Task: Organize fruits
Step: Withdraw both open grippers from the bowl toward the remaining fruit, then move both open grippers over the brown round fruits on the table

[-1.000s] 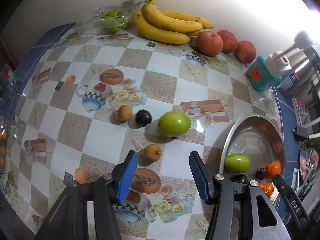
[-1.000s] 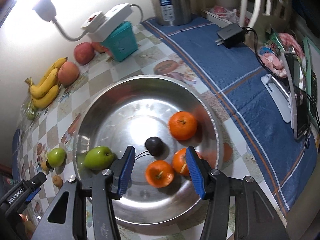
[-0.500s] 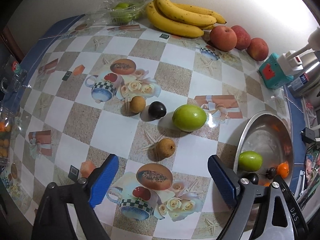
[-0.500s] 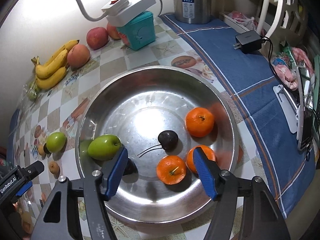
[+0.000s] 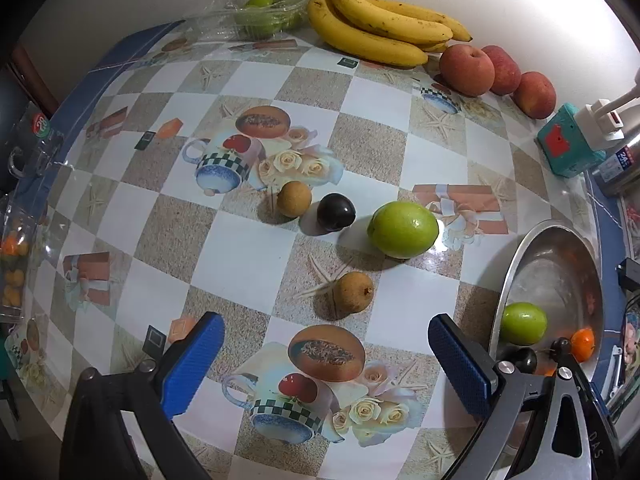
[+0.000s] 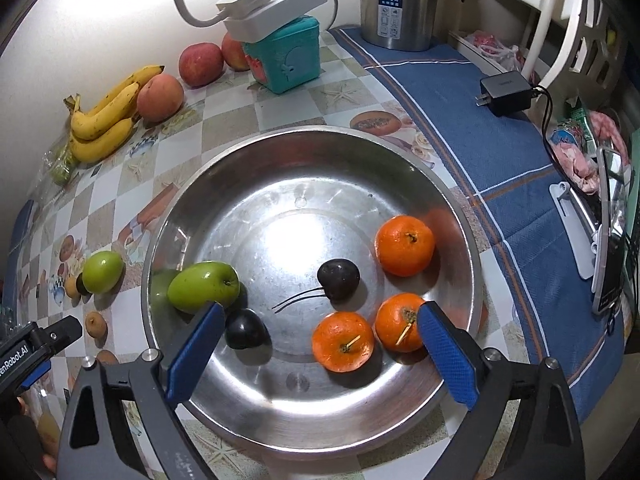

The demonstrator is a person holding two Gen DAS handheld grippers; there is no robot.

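Note:
My right gripper (image 6: pixel 320 308) hovers over the steel bowl (image 6: pixel 304 132), its jaws opening and gripping nothing. Below it in the bowl lie three oranges (image 6: pixel 342 340), a green apple (image 6: pixel 202 286), a dark stemmed fruit (image 6: pixel 338 278) and a second dark fruit (image 6: pixel 244 328) by the left finger. My left gripper (image 5: pixel 324 322) points down at the table, jaws also opening, with nothing between them. Just beyond its tips sits a small brown fruit (image 5: pixel 354 298). Farther off are a green fruit (image 5: pixel 402 229), a dark plum (image 5: pixel 335 212) and another brown fruit (image 5: pixel 294 199).
Bananas (image 5: pixel 376 32), three red apples (image 5: pixel 466 64) and a clear pack of green fruit (image 5: pixel 260 16) line the back wall. A teal box (image 6: pixel 286 56) carrying a power strip and a steel kettle (image 6: pixel 396 0) stand behind the bowl. A charger (image 6: pixel 504 86) lies on the blue cloth.
Both grippers' jaws have spread much wider. In the right wrist view a second dark fruit now shows in the bowl beside the left finger. Neither hand has shifted much.

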